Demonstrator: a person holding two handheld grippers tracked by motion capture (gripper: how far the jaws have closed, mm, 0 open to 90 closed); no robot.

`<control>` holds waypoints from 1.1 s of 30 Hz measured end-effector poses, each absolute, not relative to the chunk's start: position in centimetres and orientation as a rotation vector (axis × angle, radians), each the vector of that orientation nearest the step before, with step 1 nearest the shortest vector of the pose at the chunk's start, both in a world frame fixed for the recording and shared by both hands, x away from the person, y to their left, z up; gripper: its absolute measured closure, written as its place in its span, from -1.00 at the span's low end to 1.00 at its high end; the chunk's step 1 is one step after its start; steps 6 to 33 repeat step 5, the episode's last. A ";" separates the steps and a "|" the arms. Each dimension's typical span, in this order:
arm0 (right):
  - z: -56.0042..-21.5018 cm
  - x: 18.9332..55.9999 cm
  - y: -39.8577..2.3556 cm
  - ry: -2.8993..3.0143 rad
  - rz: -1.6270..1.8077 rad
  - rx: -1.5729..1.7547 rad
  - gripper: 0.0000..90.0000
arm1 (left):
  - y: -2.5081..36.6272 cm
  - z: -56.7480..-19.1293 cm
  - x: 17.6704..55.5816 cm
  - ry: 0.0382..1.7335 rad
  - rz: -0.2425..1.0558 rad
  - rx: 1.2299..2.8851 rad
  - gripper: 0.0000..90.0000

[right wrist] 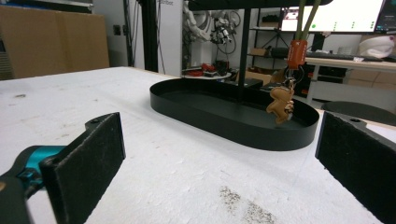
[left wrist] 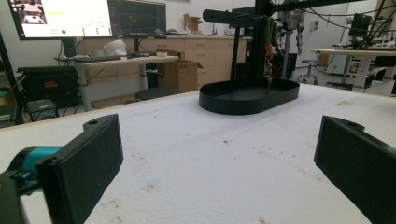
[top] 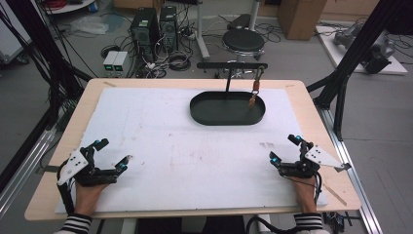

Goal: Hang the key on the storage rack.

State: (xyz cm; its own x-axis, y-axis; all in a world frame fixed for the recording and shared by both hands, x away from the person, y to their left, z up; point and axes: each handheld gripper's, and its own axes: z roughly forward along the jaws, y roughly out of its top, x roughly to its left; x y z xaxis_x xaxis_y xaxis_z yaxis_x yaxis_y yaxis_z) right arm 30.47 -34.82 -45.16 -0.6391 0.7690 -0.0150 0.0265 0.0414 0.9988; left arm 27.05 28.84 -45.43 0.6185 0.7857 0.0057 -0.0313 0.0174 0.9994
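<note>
A black oval tray (top: 227,116) sits at the far middle of the white mat, with a black T-shaped stand (top: 228,65) rising from it. A brown keychain figure (top: 253,100) on an orange strap hangs from the stand's right end over the tray (right wrist: 210,122); it shows as a small brown figure (right wrist: 280,105) in the right gripper view. My left gripper (top: 113,155) rests open near the front left of the mat, nothing between its jaws. My right gripper (top: 283,148) rests open near the front right, also holding nothing. In the left gripper view the tray (left wrist: 247,100) lies far ahead.
The white mat (top: 185,146) covers most of the wooden table (top: 87,102). Black frame posts (top: 341,87) stand at the table's right and left sides. A round stool (top: 243,41), computer towers (top: 153,27) and cables lie on the floor beyond the far edge.
</note>
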 end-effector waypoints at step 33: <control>-45.2 30.3 -34.7 1.745 1.633 0.779 -0.99 | 28.8 -45.4 27.0 0.688 0.720 1.421 -0.96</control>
